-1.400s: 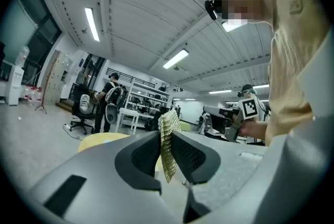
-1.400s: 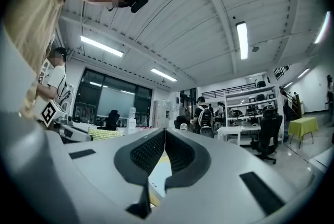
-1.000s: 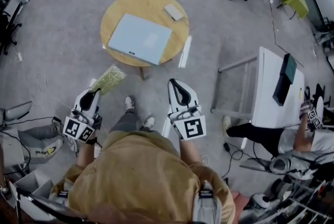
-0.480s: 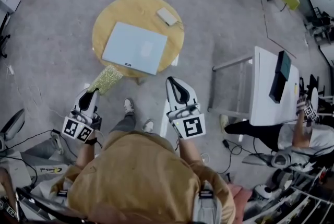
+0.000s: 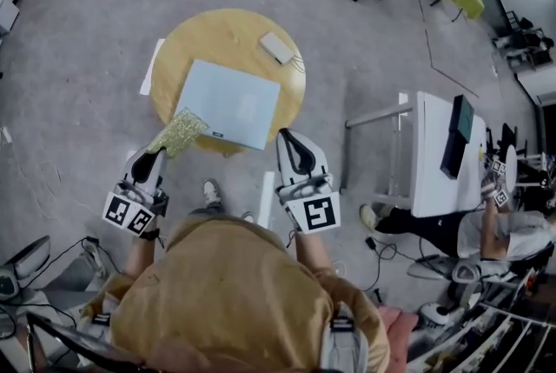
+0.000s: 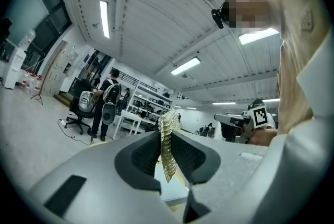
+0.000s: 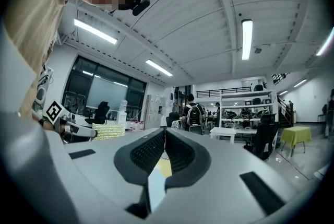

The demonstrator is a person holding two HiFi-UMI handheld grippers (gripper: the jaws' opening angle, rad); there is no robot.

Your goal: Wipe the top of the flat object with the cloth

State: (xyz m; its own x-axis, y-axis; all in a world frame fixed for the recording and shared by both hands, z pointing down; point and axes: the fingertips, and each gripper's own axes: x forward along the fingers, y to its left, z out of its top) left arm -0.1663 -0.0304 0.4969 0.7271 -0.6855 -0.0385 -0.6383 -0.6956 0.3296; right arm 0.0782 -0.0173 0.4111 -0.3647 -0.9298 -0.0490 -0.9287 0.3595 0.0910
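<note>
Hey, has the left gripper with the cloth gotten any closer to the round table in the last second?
Yes. The left gripper has come forward: its cloth now reaches the near edge of the round table.

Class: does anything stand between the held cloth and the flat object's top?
Nothing visible does. The cloth in the left gripper hangs by the near left corner of the flat object; the small white block lies aside, at the far edge of the round table.
</note>
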